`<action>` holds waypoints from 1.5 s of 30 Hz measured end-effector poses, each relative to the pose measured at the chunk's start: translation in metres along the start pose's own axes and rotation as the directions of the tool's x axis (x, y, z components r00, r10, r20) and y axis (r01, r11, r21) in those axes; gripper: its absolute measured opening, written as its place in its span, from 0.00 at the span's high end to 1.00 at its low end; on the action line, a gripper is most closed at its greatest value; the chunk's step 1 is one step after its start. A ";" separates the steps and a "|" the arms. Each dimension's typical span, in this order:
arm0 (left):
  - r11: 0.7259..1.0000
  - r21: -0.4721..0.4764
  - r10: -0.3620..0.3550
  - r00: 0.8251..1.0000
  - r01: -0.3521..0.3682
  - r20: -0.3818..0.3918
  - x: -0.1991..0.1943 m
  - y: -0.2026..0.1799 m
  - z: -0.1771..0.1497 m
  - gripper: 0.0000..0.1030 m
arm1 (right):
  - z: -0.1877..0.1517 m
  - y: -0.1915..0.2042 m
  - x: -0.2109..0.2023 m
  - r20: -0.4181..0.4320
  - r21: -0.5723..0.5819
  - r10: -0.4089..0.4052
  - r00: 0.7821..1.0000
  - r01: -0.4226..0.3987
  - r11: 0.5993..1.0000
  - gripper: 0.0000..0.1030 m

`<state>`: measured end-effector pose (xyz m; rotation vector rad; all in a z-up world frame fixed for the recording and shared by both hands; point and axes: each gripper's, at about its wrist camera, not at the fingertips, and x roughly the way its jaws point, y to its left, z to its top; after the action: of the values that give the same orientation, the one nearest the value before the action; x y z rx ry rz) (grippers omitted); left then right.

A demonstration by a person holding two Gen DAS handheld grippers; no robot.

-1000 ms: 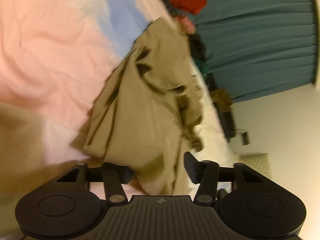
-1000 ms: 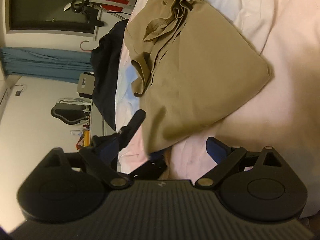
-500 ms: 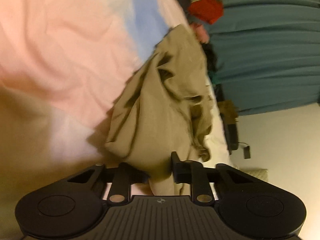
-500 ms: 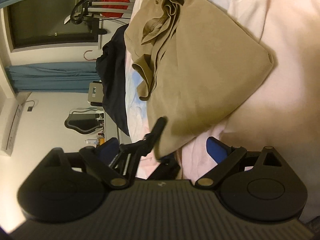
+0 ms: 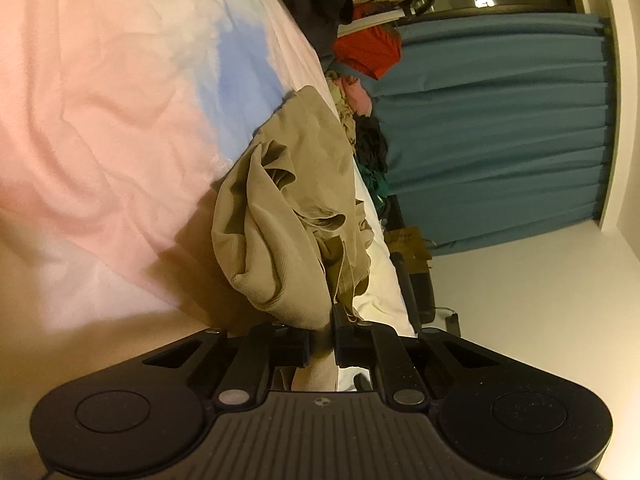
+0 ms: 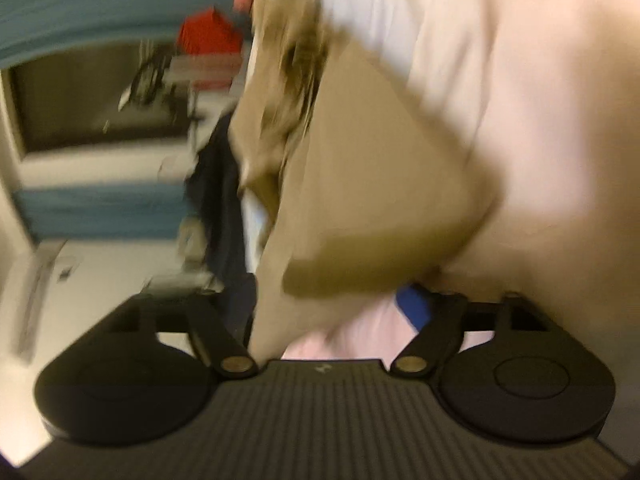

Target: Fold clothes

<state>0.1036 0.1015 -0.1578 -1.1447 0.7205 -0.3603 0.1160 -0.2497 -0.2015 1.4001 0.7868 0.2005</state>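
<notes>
The pink sheet [image 5: 100, 140] carried the tan garment [image 5: 288, 216], its length running away from both tools. The left gripper [image 5: 322, 344] pinched its near corner; the right gripper [image 6: 332, 312] was closing, cloth between its jaws.

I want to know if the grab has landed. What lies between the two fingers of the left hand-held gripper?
A bunched edge of the tan garment, pinched between the closing fingers of the left hand-held gripper; the left wrist view shows it.
</notes>
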 end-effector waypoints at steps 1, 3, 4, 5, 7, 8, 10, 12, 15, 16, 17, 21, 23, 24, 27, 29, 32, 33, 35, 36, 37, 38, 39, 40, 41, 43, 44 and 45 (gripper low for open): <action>1.000 -0.003 -0.001 1.000 0.001 0.002 0.001 0.000 0.000 0.90 | 0.003 -0.001 -0.004 0.034 0.002 -0.024 0.999 0.024 1.000 0.33; 1.000 -0.016 -0.004 1.000 0.004 0.004 0.000 0.001 0.002 0.90 | 0.008 -0.004 -0.013 0.100 0.008 -0.072 0.992 0.071 0.997 0.43; 1.000 -0.021 -0.001 1.000 0.001 0.001 0.001 0.002 0.002 0.90 | 0.011 -0.006 -0.016 0.124 0.013 -0.089 0.988 0.088 0.996 0.46; 1.000 -0.027 0.002 1.000 -0.002 -0.001 0.001 0.004 0.002 0.90 | 0.012 -0.006 -0.017 0.131 0.014 -0.095 0.987 0.094 0.995 0.50; 0.999 -0.035 0.016 1.000 -0.016 -0.002 0.001 0.005 0.003 0.90 | 0.012 -0.005 -0.017 0.134 -0.001 -0.103 0.986 0.104 0.995 0.62; 0.999 -0.039 0.022 1.000 -0.022 -0.003 -0.003 0.009 0.001 0.89 | 0.012 -0.002 -0.018 0.142 -0.021 -0.109 0.984 0.113 0.993 0.70; 0.997 -0.056 0.044 0.999 -0.045 -0.009 -0.003 0.012 0.002 0.83 | 0.012 0.003 -0.020 0.162 -0.066 -0.109 0.981 0.120 0.991 0.82; 0.994 -0.084 0.063 0.998 -0.064 -0.013 -0.001 0.016 0.006 0.83 | 0.013 0.009 -0.025 0.186 -0.112 -0.089 0.979 0.111 0.988 0.87; 0.994 -0.098 0.051 0.999 -0.052 -0.005 -0.001 0.019 0.010 0.83 | 0.013 0.022 -0.031 0.219 -0.188 -0.040 0.975 0.082 0.979 0.88; 0.994 -0.092 0.052 0.999 -0.053 -0.012 0.000 0.018 0.010 0.78 | 0.012 0.026 -0.032 0.228 -0.213 -0.020 0.973 0.070 0.975 0.88; 0.994 -0.092 0.050 0.998 -0.052 -0.024 0.001 0.019 0.010 0.76 | 0.013 0.030 -0.032 0.235 -0.234 -0.006 0.972 0.062 0.970 0.88; 0.992 -0.119 0.043 0.998 -0.049 -0.051 0.007 0.023 0.011 0.73 | 0.016 0.040 -0.031 0.247 -0.278 0.016 0.969 0.055 0.959 0.88; 0.992 -0.114 0.046 0.998 -0.051 -0.048 0.009 0.023 0.011 0.75 | 0.017 0.039 -0.030 0.242 -0.276 0.005 0.970 0.064 0.959 0.88; 0.993 -0.108 0.048 0.998 -0.053 -0.044 0.009 0.023 0.011 0.81 | 0.018 0.038 -0.029 0.240 -0.275 0.000 0.971 0.068 0.959 0.89; 0.995 -0.082 0.053 0.998 -0.055 -0.029 0.008 0.020 0.011 0.88 | 0.018 0.038 -0.033 0.240 -0.284 0.001 0.971 0.070 0.956 0.89; 0.998 -0.040 0.057 0.998 -0.057 -0.007 0.004 0.013 0.010 0.90 | 0.015 0.039 -0.035 0.241 -0.295 0.008 0.970 0.065 0.953 0.89; 0.999 0.014 0.050 0.999 -0.050 0.017 -0.004 0.000 0.008 0.92 | 0.012 0.042 -0.038 0.238 -0.299 0.018 0.971 0.056 0.953 0.89; 0.998 0.030 0.046 0.999 -0.047 0.022 -0.007 -0.005 0.007 0.93 | 0.011 0.045 -0.041 0.239 -0.302 0.021 0.971 0.054 0.952 0.89; 0.997 0.061 0.039 0.999 -0.041 0.032 -0.014 -0.015 0.005 0.93 | 0.007 0.050 -0.049 0.242 -0.307 0.034 0.970 0.044 0.951 0.90; 0.996 0.079 0.029 0.999 -0.032 0.036 -0.021 -0.021 0.003 0.93 | 0.005 0.053 -0.054 0.245 -0.311 0.041 0.969 0.039 0.950 0.90; 0.995 0.096 0.019 0.999 -0.023 0.039 -0.028 -0.028 0.000 0.93 | 0.001 0.056 -0.059 0.248 -0.318 0.050 0.967 0.033 0.948 0.90; 0.994 0.111 0.014 0.999 -0.019 0.043 -0.036 -0.035 -0.002 0.93 | -0.003 0.059 -0.065 0.252 -0.326 0.059 0.966 0.027 0.945 0.90; 0.992 0.125 0.009 0.999 -0.014 0.048 -0.045 -0.042 -0.005 0.93 | -0.007 0.062 -0.071 0.255 -0.334 0.069 0.965 0.021 0.942 0.90; 0.990 0.140 0.003 0.999 -0.010 0.052 -0.053 -0.049 -0.007 0.93 | -0.012 0.066 -0.078 0.257 -0.345 0.078 0.963 0.016 0.938 0.90; 0.989 0.145 0.001 0.999 -0.009 0.052 -0.067 -0.055 -0.014 0.93 | -0.019 0.070 -0.087 0.256 -0.359 0.084 0.963 0.015 0.933 0.90; 0.988 0.155 -0.002 0.999 -0.006 0.053 -0.094 -0.066 -0.027 0.93 | -0.032 0.077 -0.106 0.249 -0.383 0.088 0.964 0.014 0.924 0.90; 0.987 0.160 -0.004 0.999 -0.005 0.053 -0.108 -0.072 -0.034 0.93 | -0.039 0.079 -0.117 0.240 -0.389 0.094 0.966 0.007 0.921 0.90; 0.989 0.148 0.003 0.999 -0.010 0.051 -0.122 -0.073 -0.043 0.93 | -0.047 0.080 -0.129 0.230 -0.397 0.098 0.968 0.001 0.918 0.90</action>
<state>-0.0069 0.1169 -0.0597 -1.0072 0.6418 -0.3719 0.0182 -0.2686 -0.0777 1.0356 0.4717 0.2070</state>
